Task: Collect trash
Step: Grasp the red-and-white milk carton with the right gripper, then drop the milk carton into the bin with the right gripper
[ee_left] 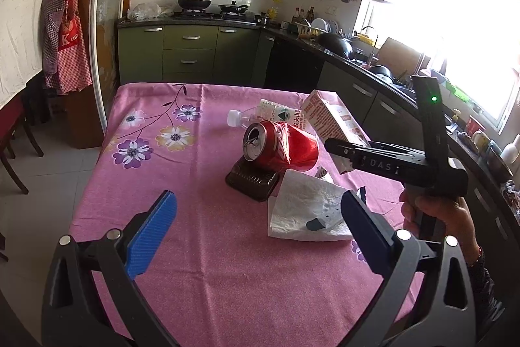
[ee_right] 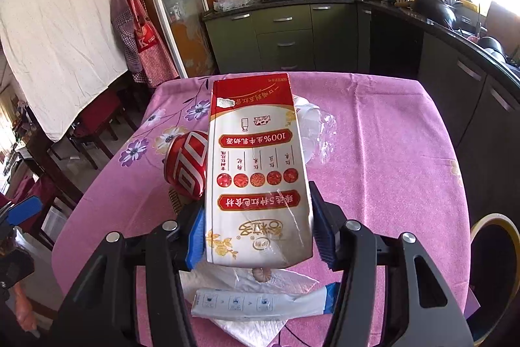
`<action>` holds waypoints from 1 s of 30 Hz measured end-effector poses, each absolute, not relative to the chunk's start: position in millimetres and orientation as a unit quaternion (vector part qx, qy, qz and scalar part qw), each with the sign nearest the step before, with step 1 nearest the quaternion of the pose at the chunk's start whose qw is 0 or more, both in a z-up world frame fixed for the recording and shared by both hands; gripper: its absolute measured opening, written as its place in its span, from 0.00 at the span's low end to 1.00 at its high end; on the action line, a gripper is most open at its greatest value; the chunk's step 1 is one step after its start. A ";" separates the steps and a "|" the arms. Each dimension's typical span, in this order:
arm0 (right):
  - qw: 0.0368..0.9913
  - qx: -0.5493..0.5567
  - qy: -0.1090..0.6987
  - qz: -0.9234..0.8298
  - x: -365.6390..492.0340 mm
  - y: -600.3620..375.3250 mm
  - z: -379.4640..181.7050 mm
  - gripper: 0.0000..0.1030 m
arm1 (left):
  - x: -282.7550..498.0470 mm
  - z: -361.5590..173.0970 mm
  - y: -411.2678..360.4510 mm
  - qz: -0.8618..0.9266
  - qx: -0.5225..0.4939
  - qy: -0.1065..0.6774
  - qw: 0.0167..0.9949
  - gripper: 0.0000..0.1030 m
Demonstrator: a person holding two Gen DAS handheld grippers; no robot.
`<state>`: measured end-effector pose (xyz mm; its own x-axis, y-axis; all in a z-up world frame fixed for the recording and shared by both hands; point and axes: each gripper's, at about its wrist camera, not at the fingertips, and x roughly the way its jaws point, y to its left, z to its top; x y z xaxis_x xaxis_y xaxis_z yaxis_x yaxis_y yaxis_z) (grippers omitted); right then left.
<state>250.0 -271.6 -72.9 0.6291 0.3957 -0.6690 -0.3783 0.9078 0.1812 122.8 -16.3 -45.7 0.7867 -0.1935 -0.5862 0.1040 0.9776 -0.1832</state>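
A red and white milk carton [ee_right: 256, 165] stands tilted between the blue pads of my right gripper [ee_right: 260, 238], which is shut on its lower end. The left wrist view shows that gripper [ee_left: 344, 152] reaching the carton [ee_left: 328, 116] from the right. A red soda can [ee_left: 281, 147] lies on a dark brown plastic tray [ee_left: 252, 182], with a clear plastic bottle [ee_left: 260, 114] lying behind it. Nearer to me, a white napkin [ee_left: 305, 210] carries a white and blue wrapper [ee_right: 256, 303]. My left gripper [ee_left: 260, 207] hovers open over the near side of the table, holding nothing.
The table wears a pink floral cloth [ee_left: 195, 249]. Dark wooden chairs [ee_right: 94, 122] stand to its left. A kitchen counter [ee_left: 373, 64] crowded with dishes runs along the right and back. A yellow-rimmed round object [ee_right: 494, 233] sits at the right edge. A hand [ee_left: 438, 217] holds the right gripper.
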 end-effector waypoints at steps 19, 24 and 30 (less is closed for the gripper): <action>0.894 0.111 0.424 -0.091 195.9 -561.3 -119.3 0.53 | 125.3 -51.8 -60.3 -0.129 -0.035 0.330 0.934 0.93; 0.888 0.125 0.424 -0.129 201.8 -586.2 -139.8 0.75 | 129.6 -56.6 -74.4 -0.158 -0.018 0.340 0.927 0.93; 0.904 0.119 0.394 -0.113 179.2 -567.9 -122.8 0.76 | 141.8 -67.8 -91.7 -0.207 0.003 0.355 0.911 0.93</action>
<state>179.2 -567.9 -122.8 0.6644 -0.1100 -0.7392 0.2978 0.9461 0.1269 141.8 -91.7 -67.8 0.6615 -0.3754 -0.6492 0.3804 0.9140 -0.1410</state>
